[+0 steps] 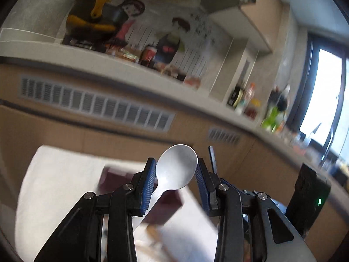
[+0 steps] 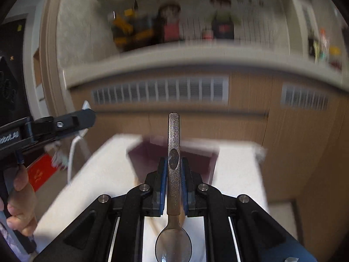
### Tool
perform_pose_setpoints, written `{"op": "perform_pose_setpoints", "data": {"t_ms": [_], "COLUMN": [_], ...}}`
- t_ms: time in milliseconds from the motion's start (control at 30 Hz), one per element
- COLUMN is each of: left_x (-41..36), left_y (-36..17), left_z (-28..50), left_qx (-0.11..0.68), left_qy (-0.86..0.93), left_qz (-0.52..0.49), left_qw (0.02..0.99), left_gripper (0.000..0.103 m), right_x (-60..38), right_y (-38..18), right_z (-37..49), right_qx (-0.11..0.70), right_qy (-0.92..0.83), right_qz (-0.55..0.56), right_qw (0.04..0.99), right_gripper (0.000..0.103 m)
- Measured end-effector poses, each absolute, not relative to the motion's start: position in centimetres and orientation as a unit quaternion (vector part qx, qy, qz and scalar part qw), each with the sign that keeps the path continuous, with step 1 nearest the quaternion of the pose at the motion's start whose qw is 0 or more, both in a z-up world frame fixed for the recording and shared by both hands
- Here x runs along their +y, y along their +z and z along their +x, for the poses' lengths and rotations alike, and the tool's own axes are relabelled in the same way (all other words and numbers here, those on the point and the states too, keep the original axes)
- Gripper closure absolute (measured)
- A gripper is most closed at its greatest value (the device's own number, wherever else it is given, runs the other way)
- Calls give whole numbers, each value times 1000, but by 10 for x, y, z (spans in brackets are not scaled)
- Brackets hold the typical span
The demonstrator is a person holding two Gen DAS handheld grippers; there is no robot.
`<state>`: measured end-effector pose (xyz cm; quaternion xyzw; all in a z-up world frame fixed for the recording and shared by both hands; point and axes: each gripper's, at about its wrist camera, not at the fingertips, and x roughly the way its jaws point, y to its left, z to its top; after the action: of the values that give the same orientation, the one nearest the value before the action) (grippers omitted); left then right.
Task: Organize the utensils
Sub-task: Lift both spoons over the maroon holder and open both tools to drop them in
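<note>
The left gripper (image 1: 176, 175) holds a white spoon (image 1: 176, 167), bowl up; the right gripper (image 2: 174, 182) squeezes a metal spoon (image 2: 173, 174), handle pointing ahead over the purple box (image 2: 150, 159)

My left black gripper (image 1: 175, 174) with blue ridged pads holds a plain silver spoon (image 1: 176, 167). My right black gripper (image 2: 173, 181) holds a speckled brown-handled spoon (image 2: 173, 152). The white table (image 2: 237, 174) carries a dark purple tray (image 2: 148, 157).

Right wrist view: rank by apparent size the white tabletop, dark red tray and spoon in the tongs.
1. White tabletop, clearly largest.
2. Dark red tray and spoon: unsure. The spoon sits much nearer the camera and covers part of the blurred tray.
</note>
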<state>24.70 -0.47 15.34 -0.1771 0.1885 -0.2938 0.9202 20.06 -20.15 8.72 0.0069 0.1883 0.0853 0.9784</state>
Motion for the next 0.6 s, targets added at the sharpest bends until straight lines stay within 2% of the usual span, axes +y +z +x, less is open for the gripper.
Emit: {"op": "perform_pose_setpoints", "data": {"t_ms": [100, 200, 600], "left_x": [-7, -5, -12], "left_y": [167, 159, 76], "left_z": [279, 310, 386], "left_qx": [156, 155, 192], "left_qy": [-288, -290, -285], "left_qz": [-212, -247, -295], "left_qw": [921, 912, 892], "left_gripper": [65, 65, 65], "right_x": [-200, -204, -217], "right_y": [127, 138, 81], "right_z": [220, 248, 325], "right_qx": [115, 92, 127], "right_qy": [66, 62, 56], "right_qz": [-12, 0, 31], "right_qw": [991, 994, 990], "right_gripper": [93, 93, 93]}}
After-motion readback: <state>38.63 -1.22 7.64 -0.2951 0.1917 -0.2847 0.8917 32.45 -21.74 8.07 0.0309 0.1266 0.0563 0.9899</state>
